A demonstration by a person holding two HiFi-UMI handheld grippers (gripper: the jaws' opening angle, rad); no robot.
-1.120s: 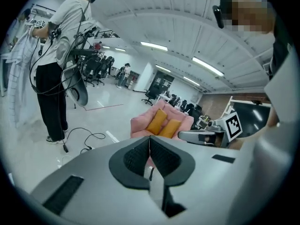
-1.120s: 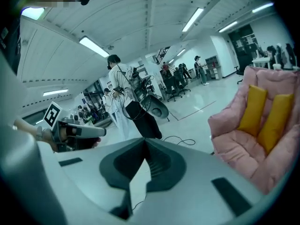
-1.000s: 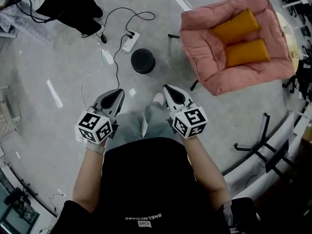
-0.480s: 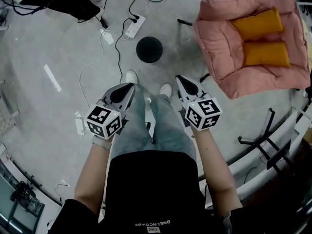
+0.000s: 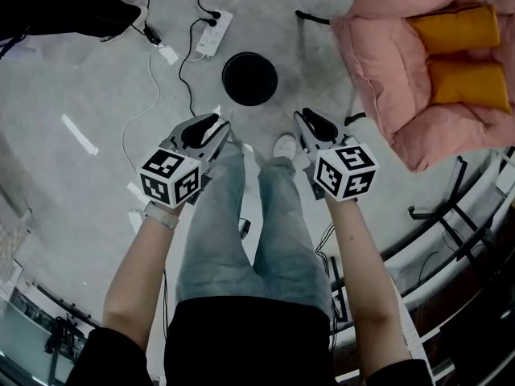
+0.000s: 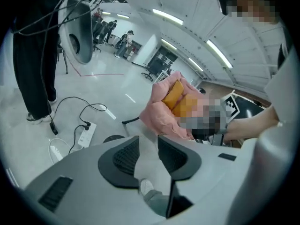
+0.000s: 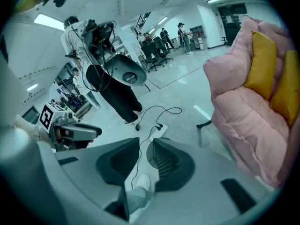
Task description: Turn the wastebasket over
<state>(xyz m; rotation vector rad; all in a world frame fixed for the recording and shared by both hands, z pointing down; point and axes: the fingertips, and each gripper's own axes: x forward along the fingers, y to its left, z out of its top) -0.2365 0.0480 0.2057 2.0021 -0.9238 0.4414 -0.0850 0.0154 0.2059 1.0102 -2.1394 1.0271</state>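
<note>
The wastebasket (image 5: pixel 249 78) is a black round bin standing on the grey floor just ahead of my feet; from above I see only its dark round face. My left gripper (image 5: pixel 212 124) hangs below and left of it, my right gripper (image 5: pixel 303 120) below and right, both apart from it. Both pairs of jaws have just been opening and stand slightly open with nothing between them. In the left gripper view the left gripper (image 6: pixel 148 146) shows floor and a shoe through its gap, and the bin's edge (image 6: pixel 112 138) peeks over the left jaw. The right gripper (image 7: pixel 143 150) frames a cable and a shoe.
A pink padded chair (image 5: pixel 394 63) with two orange cushions (image 5: pixel 463 55) stands to the right. A white power strip (image 5: pixel 211 30) with cables lies beyond the bin, with a black bundle (image 5: pixel 64 6) at top left. Metal frames (image 5: pixel 451 215) line the right. A person (image 7: pixel 110 74) stands behind.
Both grippers have sunk toward the floor and edged forward, closer to the bin. Their jaws, shut before, now stand slightly apart. The bin and chair look nearer in the head view.
</note>
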